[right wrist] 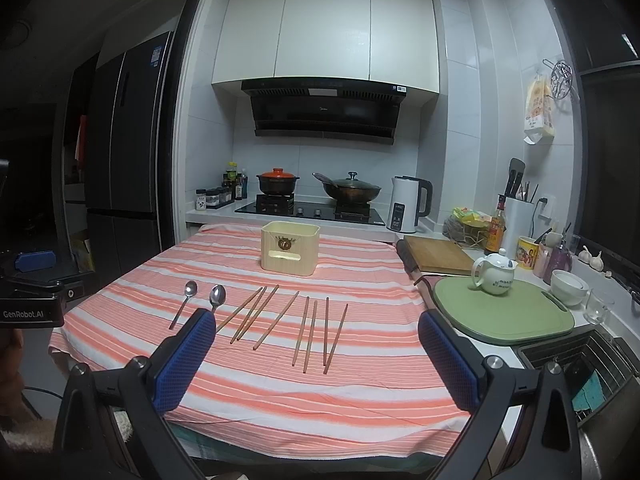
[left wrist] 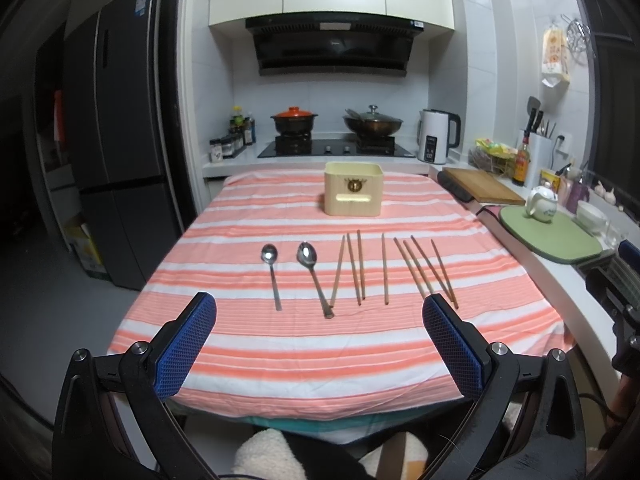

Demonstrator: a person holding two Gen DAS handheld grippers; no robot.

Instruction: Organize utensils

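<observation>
Striped tablecloth with spoons, chopsticks; sink only rightward; both grippers released, empty.

white kettle, green mat under teapot, wooden cutting board

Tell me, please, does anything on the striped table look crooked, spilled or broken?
Nothing is spilled or broken. The chopsticks lie loose at uneven angles, and one touches the larger spoon near its handle end. The cream box stands upright.

Right tongs' finger hides larger spoon's handle (mostly).
</observation>
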